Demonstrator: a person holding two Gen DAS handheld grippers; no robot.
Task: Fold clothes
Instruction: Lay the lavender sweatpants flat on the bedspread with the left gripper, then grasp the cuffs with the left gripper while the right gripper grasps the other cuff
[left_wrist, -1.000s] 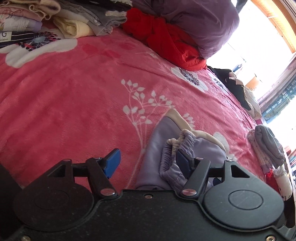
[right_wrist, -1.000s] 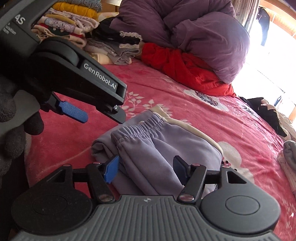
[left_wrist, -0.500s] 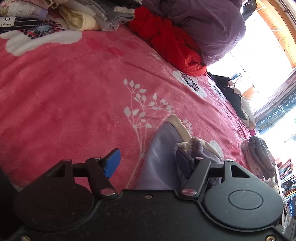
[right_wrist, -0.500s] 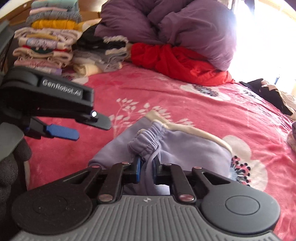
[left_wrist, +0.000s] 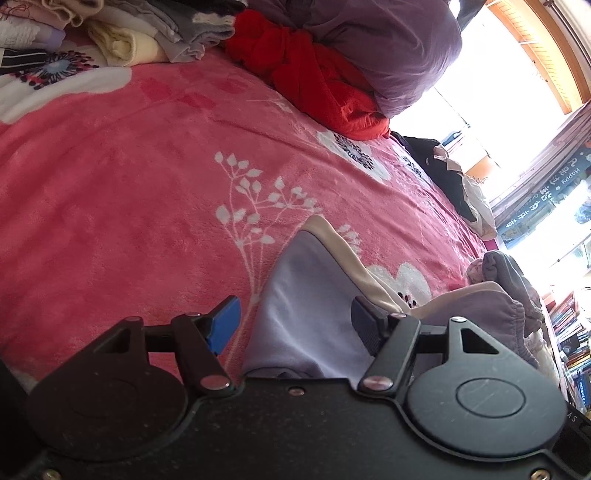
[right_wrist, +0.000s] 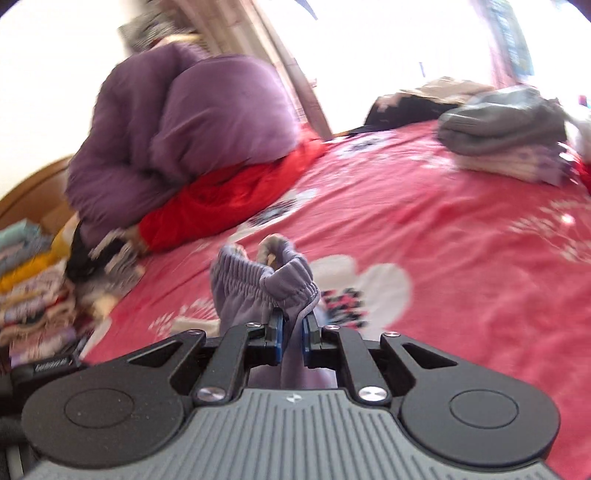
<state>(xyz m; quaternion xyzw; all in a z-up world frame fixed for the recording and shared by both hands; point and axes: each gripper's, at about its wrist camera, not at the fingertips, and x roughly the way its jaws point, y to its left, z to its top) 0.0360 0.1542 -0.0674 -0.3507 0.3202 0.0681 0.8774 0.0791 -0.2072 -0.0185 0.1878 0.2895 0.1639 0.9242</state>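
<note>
A pair of lilac pants (left_wrist: 306, 317) with a cream side stripe lies on the pink flowered bedspread (left_wrist: 129, 206). My left gripper (left_wrist: 295, 325) hovers open over the near end of the pants, which lies between its blue pads without being pressed. My right gripper (right_wrist: 293, 334) is shut on the pants' gathered elastic waistband (right_wrist: 266, 280), which bunches up above its pads, lifted off the bed. In the left wrist view that raised waistband (left_wrist: 491, 310) shows at the right.
A purple duvet (right_wrist: 184, 133) sits on a red garment (right_wrist: 229, 199) at the head of the bed. Stacks of folded clothes (right_wrist: 33, 280) stand at the left. A grey and patterned folded pile (right_wrist: 506, 136) and dark clothes (left_wrist: 443, 173) lie toward the window side.
My right gripper closed on the waistband and pulled it up and off to the right while rolling. The left gripper stayed open and almost still.
</note>
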